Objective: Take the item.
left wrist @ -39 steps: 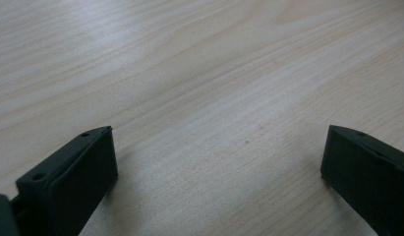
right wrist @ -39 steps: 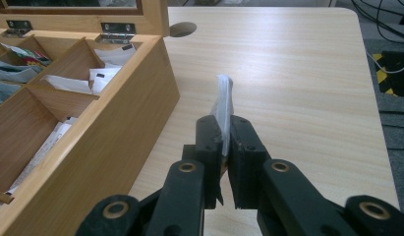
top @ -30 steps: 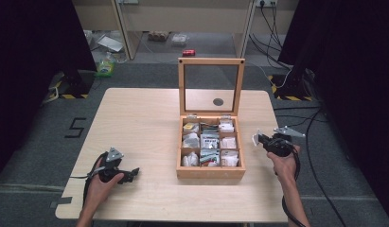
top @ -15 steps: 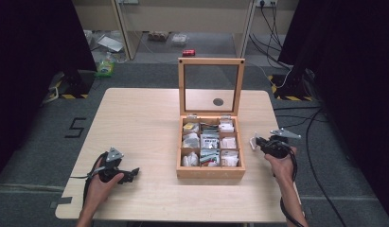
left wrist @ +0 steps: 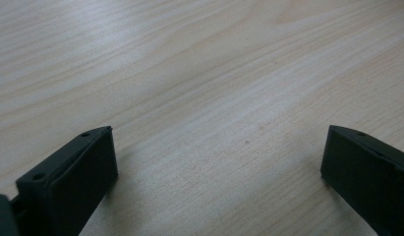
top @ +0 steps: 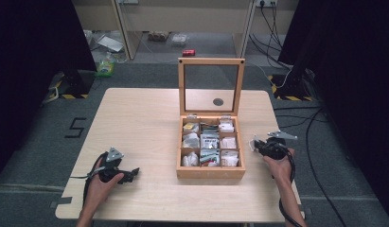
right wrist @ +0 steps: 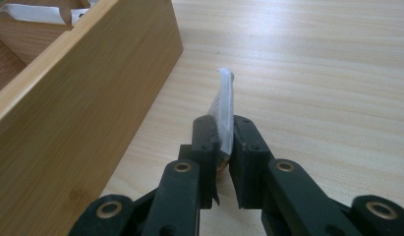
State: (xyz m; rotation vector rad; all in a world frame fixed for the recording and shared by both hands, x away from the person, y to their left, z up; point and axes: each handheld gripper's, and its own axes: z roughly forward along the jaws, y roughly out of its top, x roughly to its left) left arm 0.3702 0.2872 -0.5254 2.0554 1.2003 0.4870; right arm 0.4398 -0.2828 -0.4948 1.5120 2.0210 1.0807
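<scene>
Right tool [right wrist: 224, 147]: pinched a thin white paper sachet [right wrist: 225, 105], jaws just easing apart, beside the wooden compartment box [right wrist: 86, 98].
Left tool [left wrist: 216, 162]: spread, on the pale wooden desk [left wrist: 214, 73].

Slight drift of the right gripper [top: 255, 143] since a second ago: a little down the high view, toward the person's edge of the tabletop [top: 135, 123], and a touch leftward, toward the box [top: 208, 172]. Likewise the grey plate on top, now sitting lower against the box's right wall than before. Jaws just eased open a hair, with the packet [right wrist: 225, 98] upright between them and the pads on it. Hand and forearm carried along by the same small shift.
</scene>
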